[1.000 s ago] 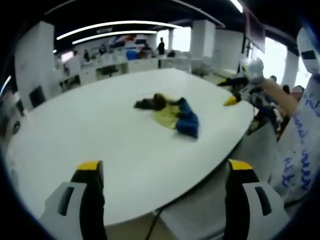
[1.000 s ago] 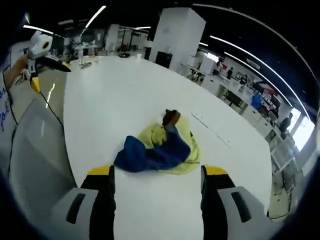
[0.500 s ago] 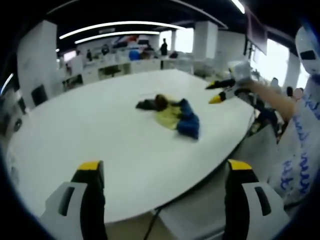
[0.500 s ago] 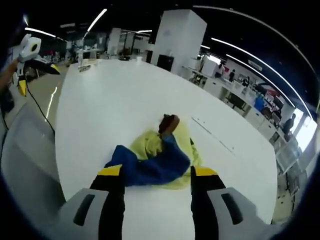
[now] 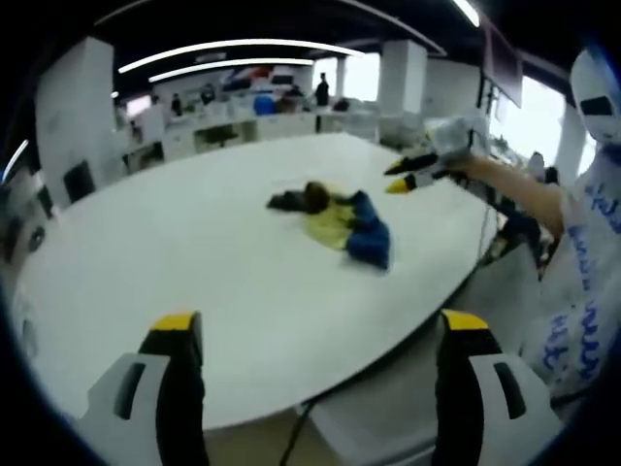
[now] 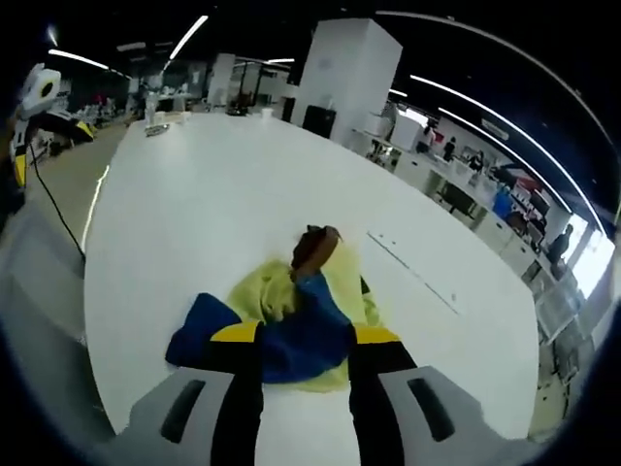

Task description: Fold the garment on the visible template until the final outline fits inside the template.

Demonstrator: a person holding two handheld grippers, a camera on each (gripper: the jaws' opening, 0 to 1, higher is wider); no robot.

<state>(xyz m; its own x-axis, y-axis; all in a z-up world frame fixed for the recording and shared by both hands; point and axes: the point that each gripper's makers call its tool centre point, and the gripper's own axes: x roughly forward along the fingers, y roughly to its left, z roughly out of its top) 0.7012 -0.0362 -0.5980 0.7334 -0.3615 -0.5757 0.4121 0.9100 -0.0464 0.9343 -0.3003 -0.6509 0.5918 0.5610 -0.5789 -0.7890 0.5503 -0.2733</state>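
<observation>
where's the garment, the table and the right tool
garment [image 6: 291, 325]: right gripper view, on its blue part.
table [image 5: 194, 262]: left gripper view, on bare white top.
right tool [image 5: 400, 175]: left gripper view, between its yellow tips.

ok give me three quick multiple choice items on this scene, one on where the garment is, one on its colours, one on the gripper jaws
1. Where does the garment lie?
A. crumpled on the white table
B. draped over a chair
C. on the floor

2. Which colours show on the garment?
A. red and black
B. yellow and blue, with a brown part
C. all white

3. How do the right gripper's jaws stand?
A. clamped on the table edge
B. shut with nothing between them
C. apart, with the blue cloth showing in the gap

Answers:
1 A, it sits bunched on the tabletop in both views.
2 B, the right gripper view shows yellow and blue cloth with a brown patch at the far end.
3 C, the yellow-tipped jaws stand apart; whether they touch the cloth cannot be told.
</observation>
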